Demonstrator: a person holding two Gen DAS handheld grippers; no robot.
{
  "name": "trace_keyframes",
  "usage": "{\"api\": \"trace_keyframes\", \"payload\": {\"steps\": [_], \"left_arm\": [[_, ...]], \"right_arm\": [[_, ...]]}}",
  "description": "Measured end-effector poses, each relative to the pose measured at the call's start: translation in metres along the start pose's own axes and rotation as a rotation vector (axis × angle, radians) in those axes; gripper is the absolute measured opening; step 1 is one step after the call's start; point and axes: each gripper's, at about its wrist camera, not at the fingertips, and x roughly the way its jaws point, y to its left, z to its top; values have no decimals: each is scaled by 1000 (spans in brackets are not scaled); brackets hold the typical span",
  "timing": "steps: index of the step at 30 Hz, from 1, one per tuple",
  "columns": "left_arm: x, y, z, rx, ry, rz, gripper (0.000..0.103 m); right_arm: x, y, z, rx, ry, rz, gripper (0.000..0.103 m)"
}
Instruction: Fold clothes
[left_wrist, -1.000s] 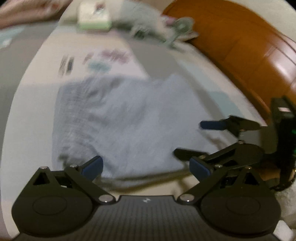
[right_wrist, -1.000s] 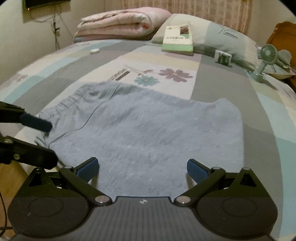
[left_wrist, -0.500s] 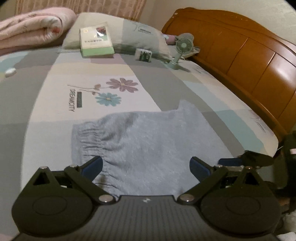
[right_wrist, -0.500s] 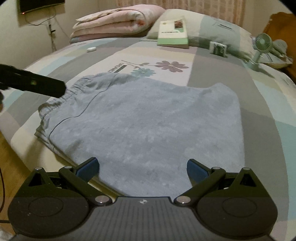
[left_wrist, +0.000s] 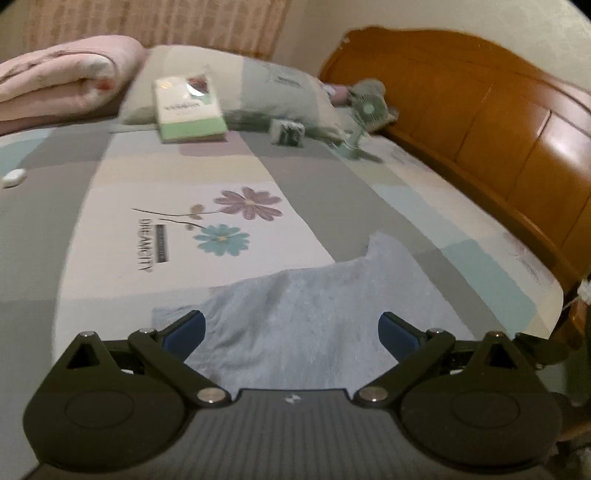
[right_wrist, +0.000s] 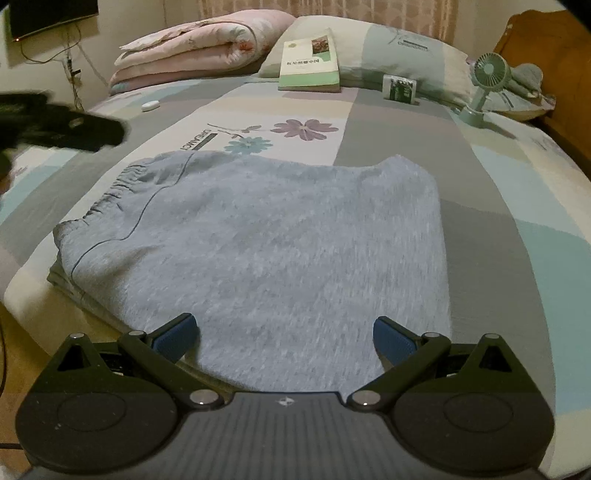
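Note:
Light blue fleece shorts (right_wrist: 266, 236) lie folded flat on the bed, with the gathered waistband (right_wrist: 107, 195) at the left. My right gripper (right_wrist: 286, 338) is open at the shorts' near edge, nothing between its blue pads. My left gripper (left_wrist: 291, 330) is also open, hovering over the shorts (left_wrist: 314, 314) near the waistband side, holding nothing. In the right wrist view the left gripper (right_wrist: 62, 127) shows as a dark blurred shape raised at the far left. A bit of the right gripper (left_wrist: 543, 347) peeks in at the right of the left wrist view.
A patchwork bedspread (right_wrist: 369, 110) covers the bed. At the back lie a pillow (right_wrist: 399, 48), a green book (right_wrist: 310, 62), a small box (right_wrist: 400, 86), a desk fan (right_wrist: 484, 85) and a folded pink quilt (right_wrist: 199, 44). A wooden headboard (left_wrist: 498, 122) runs along the right.
My left gripper has lifted up and back from the shorts, so its view now tilts toward the pillows. My right gripper has drawn back slightly; the shorts stay flat.

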Motion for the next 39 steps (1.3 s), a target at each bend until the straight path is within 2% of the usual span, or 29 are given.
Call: {"api": "trace_keyframes", "payload": {"steps": [3,6,18,21,27,32,34,36,39], "left_arm": [[36,6,-1,-12,72,37,99],[52,11,-7,-24,107,59,99],[42,3,-4,7,103,79,99],[27,-7,-6,36,88,79,99],[-6,-37,-30,113,77,43,99],[-11,-47,-61,107,136,-3,99],[-7,-46,-72,91,168,1,99],[-9,-48,-78,108,166,7,99],[-17,-55,-72,121,160,24,99]], "right_arm": [[0,-1,-1,12,4,1,103],[0,-3,-2,14,7,-1,103],[3,-4,-4,16,14,-4,103],[4,-4,-5,14,17,-7,103],[6,-3,-5,12,23,-13,103],[8,-3,-6,10,29,-16,103],[8,-3,-6,9,30,-14,103],[8,-3,-6,5,28,-16,103],[9,-3,-5,6,32,-20,103]]}}
